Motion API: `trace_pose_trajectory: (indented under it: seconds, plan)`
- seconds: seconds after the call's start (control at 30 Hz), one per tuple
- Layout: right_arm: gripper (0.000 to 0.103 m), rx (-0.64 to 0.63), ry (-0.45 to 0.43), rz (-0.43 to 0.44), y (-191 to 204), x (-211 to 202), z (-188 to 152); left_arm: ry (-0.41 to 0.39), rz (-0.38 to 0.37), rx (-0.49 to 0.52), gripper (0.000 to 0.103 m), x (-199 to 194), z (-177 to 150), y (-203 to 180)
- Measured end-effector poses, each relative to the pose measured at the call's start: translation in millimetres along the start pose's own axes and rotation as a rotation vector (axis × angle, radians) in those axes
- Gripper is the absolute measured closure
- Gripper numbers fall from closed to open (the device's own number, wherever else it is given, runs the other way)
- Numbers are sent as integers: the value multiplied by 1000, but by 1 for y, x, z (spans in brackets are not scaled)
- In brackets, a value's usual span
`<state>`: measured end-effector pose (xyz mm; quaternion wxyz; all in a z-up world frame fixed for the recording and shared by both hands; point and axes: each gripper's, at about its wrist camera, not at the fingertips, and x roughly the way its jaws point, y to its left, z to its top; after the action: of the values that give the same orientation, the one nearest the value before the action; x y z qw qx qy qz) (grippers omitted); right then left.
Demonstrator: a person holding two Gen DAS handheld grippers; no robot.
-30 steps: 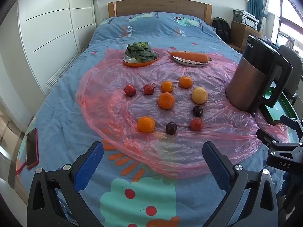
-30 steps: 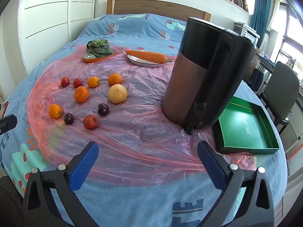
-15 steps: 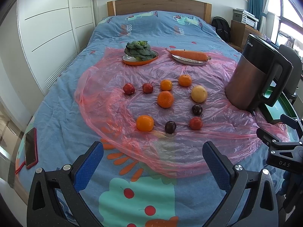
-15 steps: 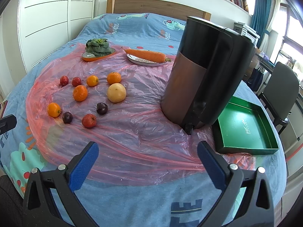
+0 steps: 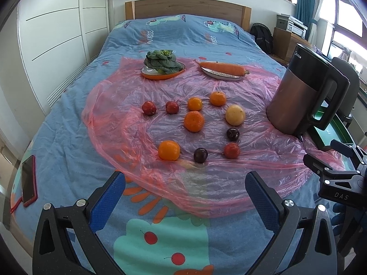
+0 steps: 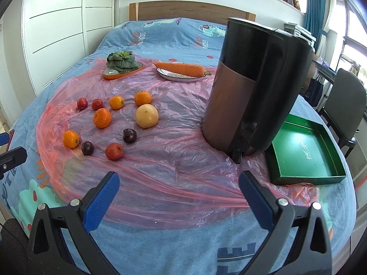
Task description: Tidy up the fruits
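"Midea" on kettle (image 5: 305,91); "DAS" on right gripper (image 5: 339,183); bedspread (image 5: 160,29) perhaps "MUSIC".

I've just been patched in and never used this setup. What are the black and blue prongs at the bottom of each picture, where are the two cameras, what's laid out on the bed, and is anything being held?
The prongs are hand-held two-finger grippers, one per hand, each with a camera looking along its fingers. One picture is from the left gripper, the other from the right gripper. Both are open and hold nothing. On the bed lies a pink plastic sheet with ten loose fruits: oranges, small red and dark ones, and a pale yellow fruit. Behind them are a plate of greens and a carrot on a plate. A kettle stands to the right, beside an empty green tray.
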<state>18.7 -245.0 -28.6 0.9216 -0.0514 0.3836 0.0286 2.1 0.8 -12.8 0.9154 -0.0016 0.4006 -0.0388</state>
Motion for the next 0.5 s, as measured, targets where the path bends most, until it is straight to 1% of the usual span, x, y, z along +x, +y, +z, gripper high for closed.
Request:
trace_pose_trajectory:
  seconds: [0.13,0.3,0.43,0.5]
  plan:
    - [0,-5,10,17,6,5,0,24,-7,0,1,5,-2,7]
    - [0,-29,26,39,20,14,0,40,36,32,1,12,-3,20]
    - [0,-42,33,67,33,24,4,77,33,36,1,23,-1,34]
    - [0,-51,38,81,41,31,7,89,44,43,1,28,1,37]
